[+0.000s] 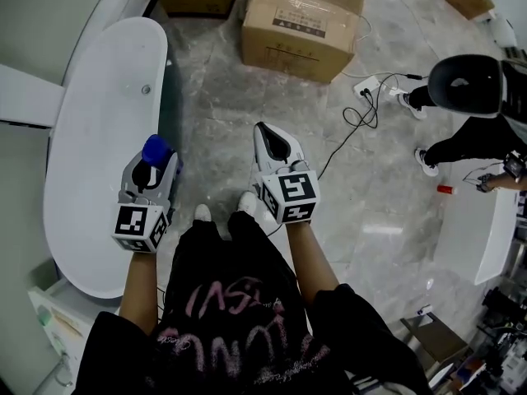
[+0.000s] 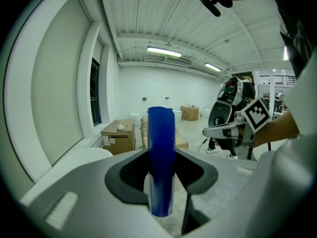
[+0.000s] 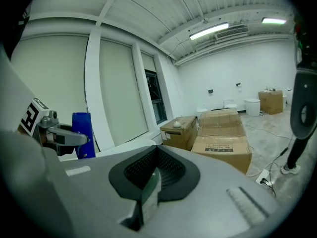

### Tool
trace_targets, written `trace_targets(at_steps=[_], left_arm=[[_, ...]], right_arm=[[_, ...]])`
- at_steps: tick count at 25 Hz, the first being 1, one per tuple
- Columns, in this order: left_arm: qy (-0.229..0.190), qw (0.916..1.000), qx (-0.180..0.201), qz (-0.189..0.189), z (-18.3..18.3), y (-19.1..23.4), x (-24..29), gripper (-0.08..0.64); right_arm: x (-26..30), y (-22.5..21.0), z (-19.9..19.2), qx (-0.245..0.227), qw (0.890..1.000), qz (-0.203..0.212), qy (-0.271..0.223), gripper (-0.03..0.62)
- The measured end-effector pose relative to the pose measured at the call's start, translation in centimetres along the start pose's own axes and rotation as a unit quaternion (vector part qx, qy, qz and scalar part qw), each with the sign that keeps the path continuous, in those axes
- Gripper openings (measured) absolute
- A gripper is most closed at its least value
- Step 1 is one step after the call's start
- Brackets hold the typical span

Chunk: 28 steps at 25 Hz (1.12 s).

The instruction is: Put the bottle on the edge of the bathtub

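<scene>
The bottle [image 1: 155, 150], blue and upright, is clamped in the claw of the left gripper [image 1: 151, 174]. It is at the right rim of the white bathtub [image 1: 95, 89], but no view shows whether it touches. The right gripper [image 1: 273, 138] hangs over the marble floor near the person's feet, its claw closed on nothing. Ahead stand cardboard boxes [image 1: 301, 25]. Off to the right a power strip [image 1: 368, 87] with black cables lies on the floor, near another person [image 1: 468, 85] beside a white table [image 1: 473, 229].

Blue bottle [image 1: 156, 151] held upright near white bathtub [image 1: 99, 97].
</scene>
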<state>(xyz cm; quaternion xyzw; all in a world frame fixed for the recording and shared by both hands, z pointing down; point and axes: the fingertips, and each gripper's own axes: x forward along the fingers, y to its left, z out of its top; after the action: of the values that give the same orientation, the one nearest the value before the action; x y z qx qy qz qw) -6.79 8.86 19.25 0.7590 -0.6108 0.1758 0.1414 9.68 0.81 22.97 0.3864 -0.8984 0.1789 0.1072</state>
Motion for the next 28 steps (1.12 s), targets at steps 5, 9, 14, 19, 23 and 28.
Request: trace_targets(at_steps=[5,9,14,19,23,28], left_arm=[[-0.004,1.0000,-0.001,-0.001,0.1,-0.1,0.7,0.158],[-0.007,1.0000,-0.001,0.001,0.1,0.7,1.3,0.158],[-0.005,1.0000,-0.006,0.001,-0.6,2.3,3.3,0.158],[0.005,0.9999,-0.009,-0.008,-1.7,3.7,6.4,0.158],[0.018,0.9995,-0.019,-0.015,-3.1,5.0,9.3,0.158],[0.039,0.9988,-0.025,-0.018,-5.0,6.6,13.1,0.158]], right_arm=[[0.2,-0.5,-0.2,-0.004,1.000,0.000,0.001,0.012],[0.8,-0.5,0.0,-0.009,1.000,0.002,0.000,0.012],[2.1,-1.1,0.5,-0.018,1.000,-0.002,0.002,0.012],[4.1,-1.8,0.5,-0.022,1.000,-0.005,0.008,0.012],[6.5,-2.5,-0.5,-0.021,0.999,-0.007,0.025,0.012],[9.9,-3.2,-2.4,-0.015,0.999,0.001,0.050,0.012]])
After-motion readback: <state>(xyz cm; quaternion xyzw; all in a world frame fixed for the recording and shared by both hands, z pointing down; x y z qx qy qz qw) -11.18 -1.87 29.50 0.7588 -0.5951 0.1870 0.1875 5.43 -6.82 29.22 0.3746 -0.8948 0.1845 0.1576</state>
